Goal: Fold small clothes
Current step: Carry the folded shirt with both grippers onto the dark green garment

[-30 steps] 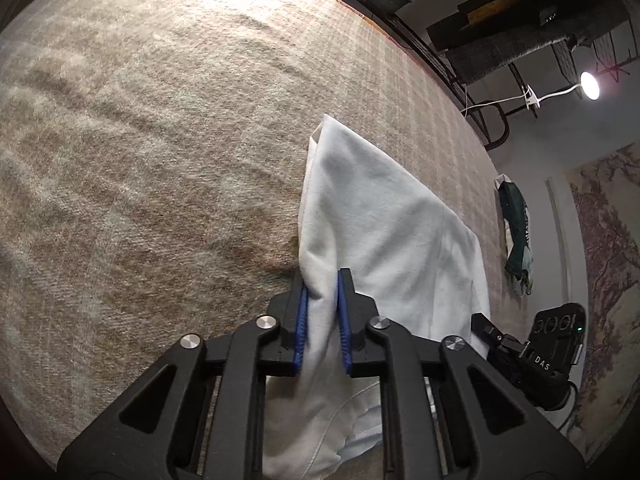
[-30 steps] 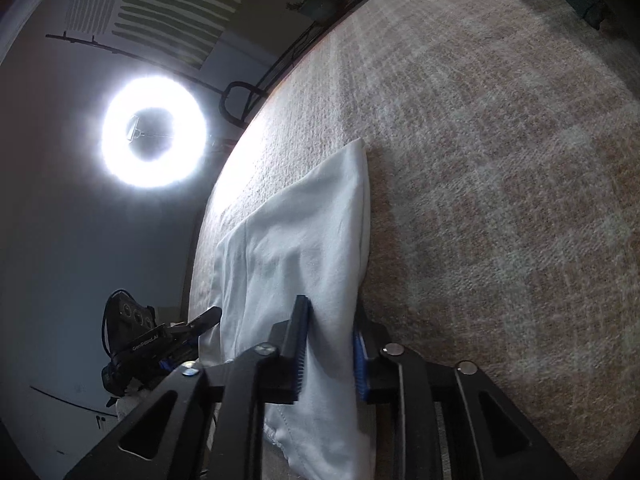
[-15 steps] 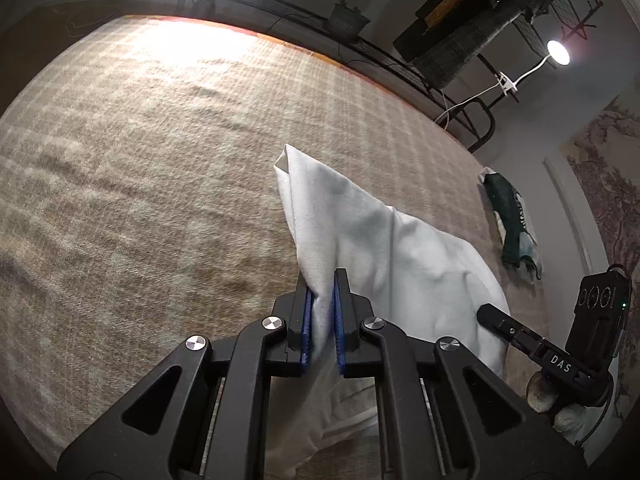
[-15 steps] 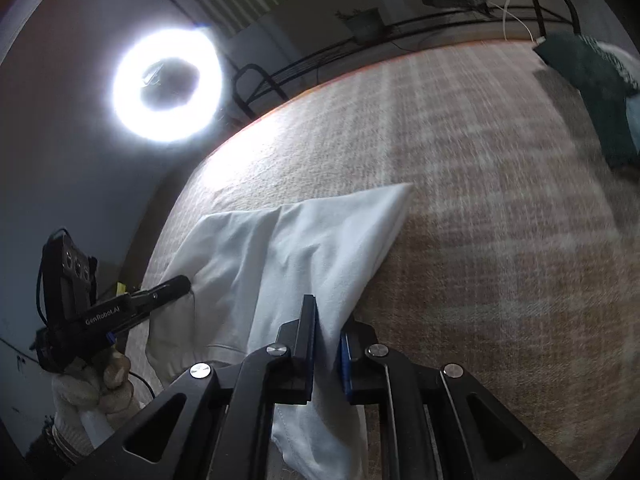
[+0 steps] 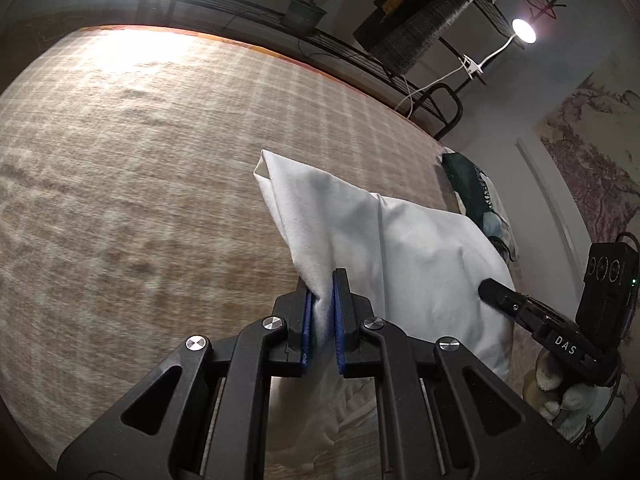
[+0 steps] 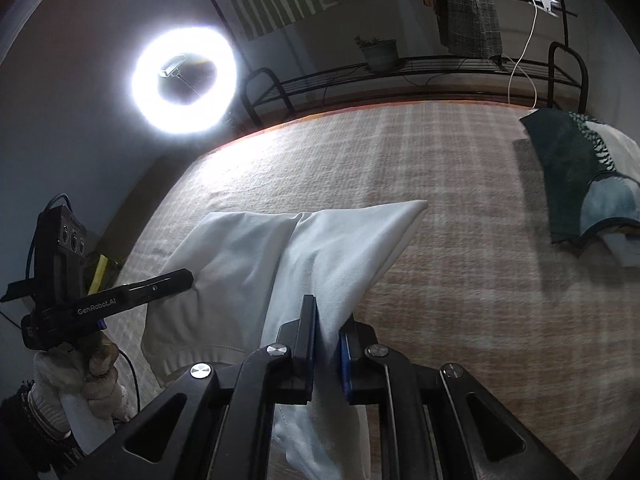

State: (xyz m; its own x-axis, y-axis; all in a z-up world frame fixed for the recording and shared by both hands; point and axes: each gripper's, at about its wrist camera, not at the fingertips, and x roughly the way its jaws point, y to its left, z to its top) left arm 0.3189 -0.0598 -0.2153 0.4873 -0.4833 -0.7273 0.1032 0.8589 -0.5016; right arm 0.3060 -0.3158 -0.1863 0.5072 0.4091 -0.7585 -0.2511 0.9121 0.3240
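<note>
Left gripper point(image 5: 320, 312), right gripper point(image 6: 328, 344): each clamped on white garment point(image 5: 400, 248), lifted over plaid blanket point(image 5: 160, 160); open blanket beyond. Dark garment point(image 6: 576, 176) at edge. Lettering: "DAS", "GenRobot.AI".

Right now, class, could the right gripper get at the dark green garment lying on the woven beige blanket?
Probably not yet: the right gripper is shut on the white cloth. The dark green garment lies apart, with bare blanket between.
</note>
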